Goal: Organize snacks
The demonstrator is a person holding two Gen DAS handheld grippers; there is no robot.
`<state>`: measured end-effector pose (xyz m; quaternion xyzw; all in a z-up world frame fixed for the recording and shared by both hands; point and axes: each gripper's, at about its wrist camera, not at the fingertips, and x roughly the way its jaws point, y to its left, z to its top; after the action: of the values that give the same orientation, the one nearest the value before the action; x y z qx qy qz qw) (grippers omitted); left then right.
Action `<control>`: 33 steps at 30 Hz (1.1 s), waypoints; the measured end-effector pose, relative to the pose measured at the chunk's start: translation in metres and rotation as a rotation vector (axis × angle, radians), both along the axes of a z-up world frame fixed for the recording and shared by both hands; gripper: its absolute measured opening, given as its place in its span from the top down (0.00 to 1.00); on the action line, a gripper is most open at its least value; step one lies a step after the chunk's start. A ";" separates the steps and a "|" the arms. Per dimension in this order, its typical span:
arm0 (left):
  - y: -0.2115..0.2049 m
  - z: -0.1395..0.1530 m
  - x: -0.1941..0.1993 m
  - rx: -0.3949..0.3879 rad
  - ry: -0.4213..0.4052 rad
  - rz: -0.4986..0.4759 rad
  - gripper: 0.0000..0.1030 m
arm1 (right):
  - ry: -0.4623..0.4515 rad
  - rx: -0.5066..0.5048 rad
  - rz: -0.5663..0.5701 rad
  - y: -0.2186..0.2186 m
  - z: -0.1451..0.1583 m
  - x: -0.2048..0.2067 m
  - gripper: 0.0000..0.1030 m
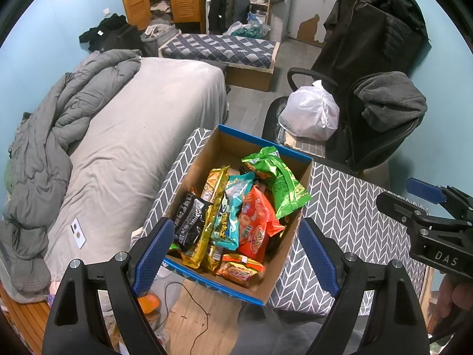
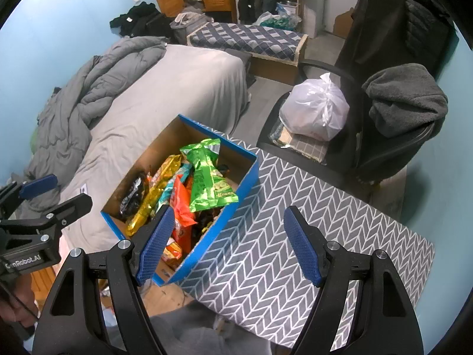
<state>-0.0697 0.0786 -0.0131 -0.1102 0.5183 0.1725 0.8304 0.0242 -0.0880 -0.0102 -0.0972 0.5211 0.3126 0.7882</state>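
A cardboard box with blue rims (image 1: 266, 142) (image 2: 245, 177) stands on the left end of a table with a grey chevron cloth (image 1: 348, 201) (image 2: 266, 251). It holds several snack bags: a green one (image 1: 280, 183) (image 2: 207, 177) on top, an orange one (image 1: 254, 222) (image 2: 180, 207), a gold one (image 1: 212, 204), a teal one (image 1: 233, 207) and a black one (image 1: 189, 222). My left gripper (image 1: 236, 254) is open and empty, above the box's near end. My right gripper (image 2: 227, 242) is open and empty, over the cloth by the box's right wall; it also shows in the left wrist view (image 1: 425, 207).
A bed with a grey sheet (image 1: 133, 148) and rumpled duvet lies left of the table. An office chair (image 1: 384, 124) with a white plastic bag (image 1: 310, 112) stands behind the table. A cable (image 1: 201, 310) lies on the wooden floor below the box.
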 end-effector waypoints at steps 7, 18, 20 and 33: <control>0.006 0.001 0.000 -0.001 0.009 0.001 0.15 | -0.007 -0.008 -0.004 0.003 0.003 -0.001 0.26; 0.006 0.000 0.000 0.017 0.023 -0.014 0.15 | -0.006 -0.008 -0.004 0.003 0.002 -0.002 0.26; 0.006 0.000 0.000 0.019 0.025 -0.016 0.15 | -0.007 -0.008 -0.004 0.003 0.002 -0.002 0.26; 0.006 -0.001 -0.001 0.008 0.030 -0.025 0.15 | -0.005 -0.009 -0.005 0.005 0.002 -0.003 0.26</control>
<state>-0.0706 0.0842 -0.0137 -0.0977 0.5315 0.1658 0.8249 0.0210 -0.0827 -0.0082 -0.1003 0.5206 0.3081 0.7899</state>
